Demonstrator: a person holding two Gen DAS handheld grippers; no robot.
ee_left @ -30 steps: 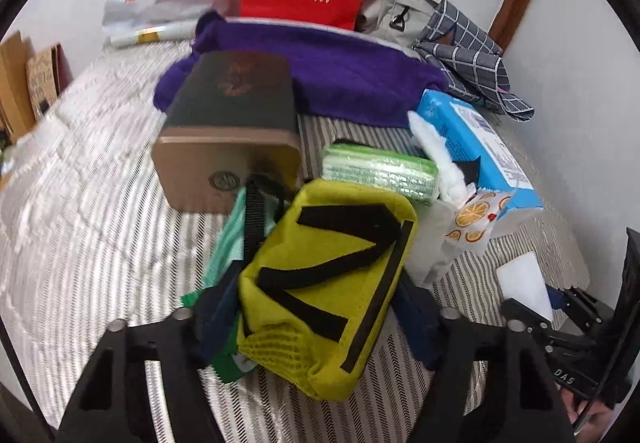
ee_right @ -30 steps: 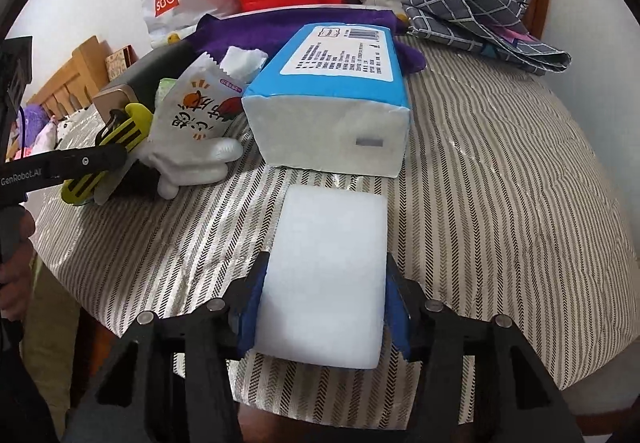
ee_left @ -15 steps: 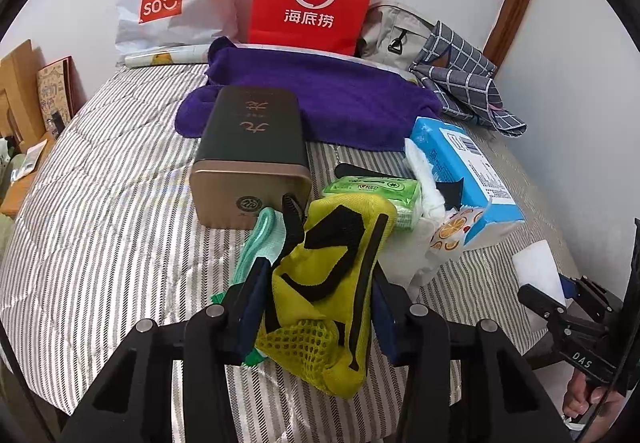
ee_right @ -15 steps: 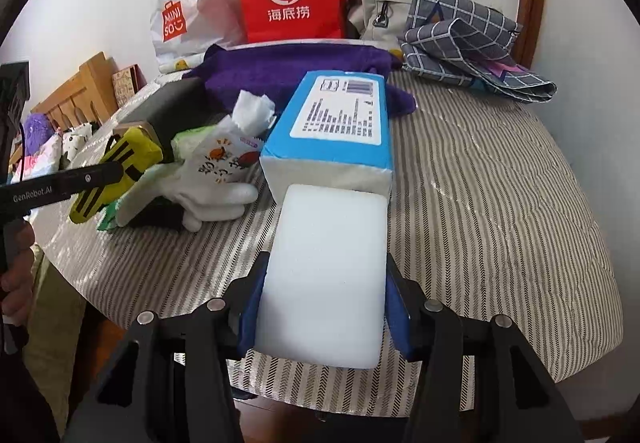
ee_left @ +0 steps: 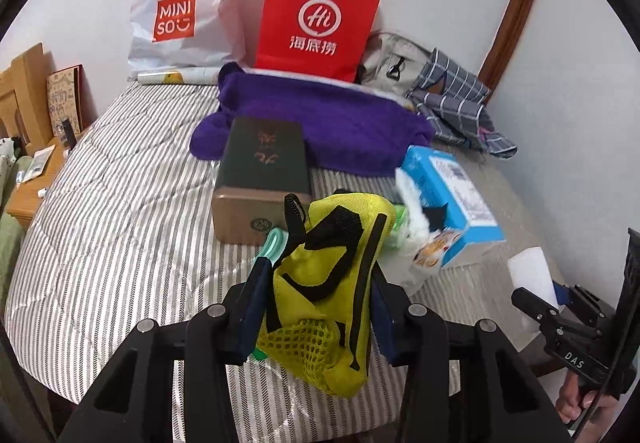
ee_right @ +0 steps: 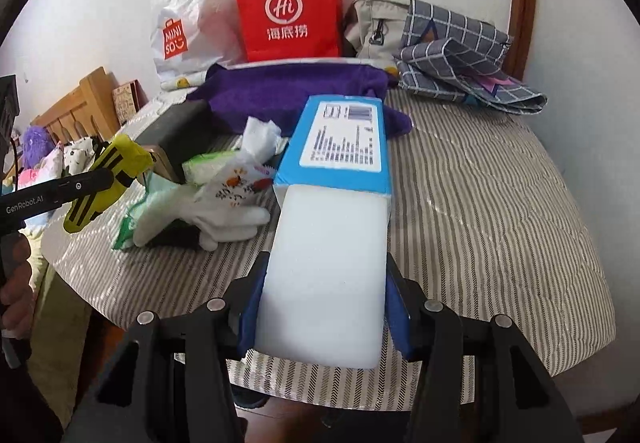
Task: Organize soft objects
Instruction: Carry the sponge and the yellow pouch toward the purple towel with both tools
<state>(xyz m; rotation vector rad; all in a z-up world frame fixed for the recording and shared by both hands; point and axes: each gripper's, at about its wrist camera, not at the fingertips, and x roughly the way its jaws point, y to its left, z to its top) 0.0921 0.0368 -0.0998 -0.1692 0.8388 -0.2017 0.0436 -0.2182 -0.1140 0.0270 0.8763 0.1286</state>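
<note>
Above the striped bed, both catches hang lifted.

Since a second ago the left hand-held gripper has pinched shut on the yellow mesh pouch and raised it clear, in front of the dark tin box. The right hand-held gripper, tilted downward, keeps squeezing the white foam block, now lifted before the blue tissue pack, right of the tin box.

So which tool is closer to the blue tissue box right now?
Right. The right tool holds a white foam block just short of the blue tissue box; the left tool, gripping a yellow pouch, sits farther off.
</note>
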